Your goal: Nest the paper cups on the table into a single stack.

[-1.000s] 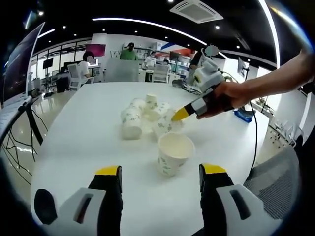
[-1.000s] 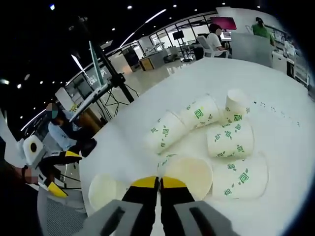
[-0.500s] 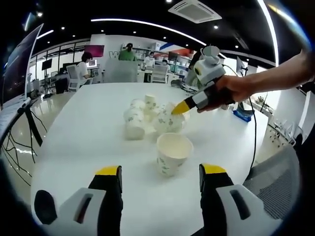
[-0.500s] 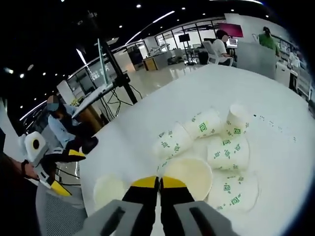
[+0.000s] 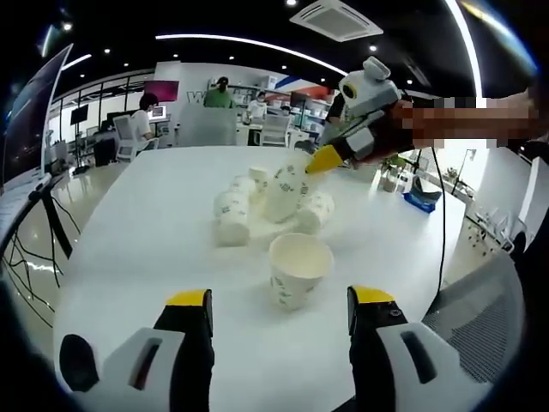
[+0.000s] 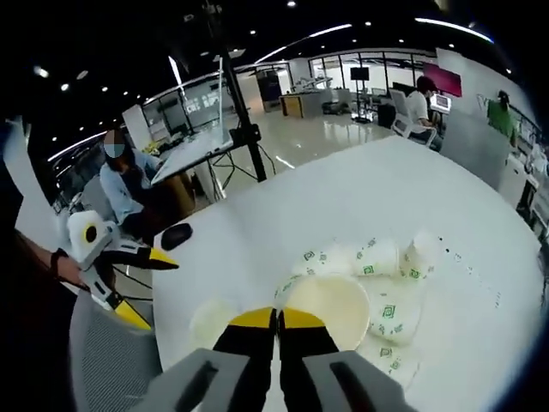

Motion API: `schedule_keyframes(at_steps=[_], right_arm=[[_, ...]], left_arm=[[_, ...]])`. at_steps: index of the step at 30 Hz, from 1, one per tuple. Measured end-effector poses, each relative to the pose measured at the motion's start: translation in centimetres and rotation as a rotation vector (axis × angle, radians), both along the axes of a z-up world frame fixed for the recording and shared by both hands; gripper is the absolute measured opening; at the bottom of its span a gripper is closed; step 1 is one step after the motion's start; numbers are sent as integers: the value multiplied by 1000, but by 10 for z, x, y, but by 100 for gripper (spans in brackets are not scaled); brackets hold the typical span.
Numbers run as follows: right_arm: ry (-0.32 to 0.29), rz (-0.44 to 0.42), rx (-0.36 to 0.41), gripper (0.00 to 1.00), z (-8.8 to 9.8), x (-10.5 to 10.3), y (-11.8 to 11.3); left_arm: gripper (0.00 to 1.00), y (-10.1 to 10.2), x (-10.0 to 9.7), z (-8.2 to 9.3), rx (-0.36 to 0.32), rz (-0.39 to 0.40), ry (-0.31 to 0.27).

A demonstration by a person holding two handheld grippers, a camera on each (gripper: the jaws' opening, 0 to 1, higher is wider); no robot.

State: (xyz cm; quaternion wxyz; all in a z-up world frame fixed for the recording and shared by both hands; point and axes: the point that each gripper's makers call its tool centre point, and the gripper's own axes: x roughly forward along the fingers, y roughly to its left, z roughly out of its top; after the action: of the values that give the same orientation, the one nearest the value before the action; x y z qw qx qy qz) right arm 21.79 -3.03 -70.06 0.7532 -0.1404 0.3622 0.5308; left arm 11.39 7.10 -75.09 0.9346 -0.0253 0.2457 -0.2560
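In the left gripper view, our left gripper [image 5: 279,300] waits low near the table's [image 5: 129,257] edge with its 2 jaws wide apart and nothing between them. Right in front of it, just past the tips and between them, 1 upright cup [image 5: 298,269] stands with its open mouth up. Farther ahead lies a pile of cups [image 5: 244,202], most of them on their sides. Our right gripper [image 5: 324,160] comes in from the upper right, above the pile. It pinches the rim of a lifted cup [image 5: 286,190], which hangs tilted with its mouth up by the tips and its bottom down toward the pile.

In the right gripper view, the 2 jaws of the right gripper [image 6: 277,319] are pressed together on the near rim of the lifted cup [image 6: 330,305]. We look right into its mouth. The pile [image 6: 377,266] is below and past it. The upright cup [image 6: 210,322] sits below and to the left of the tips, quite near. The left gripper [image 6: 129,283] is far off to the left.

So we think the next move goes left and down from the right gripper. The held cup must turn straight up and drop bottom first into the upright cup. The right gripper is the nearer one for this job, since it has the cup.
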Motion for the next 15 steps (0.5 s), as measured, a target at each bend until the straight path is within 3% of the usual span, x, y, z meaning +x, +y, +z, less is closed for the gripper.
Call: schedule_keyframes(at_steps=[5,15], right_arm=[[-2,82,-24,0,11,-24,9],[-23,241,-100,0,22,-54,19]], left_arm=[[62,-1,0,1,-3,-2,-4],[62,-2,-1,2,-2,-5,-10]])
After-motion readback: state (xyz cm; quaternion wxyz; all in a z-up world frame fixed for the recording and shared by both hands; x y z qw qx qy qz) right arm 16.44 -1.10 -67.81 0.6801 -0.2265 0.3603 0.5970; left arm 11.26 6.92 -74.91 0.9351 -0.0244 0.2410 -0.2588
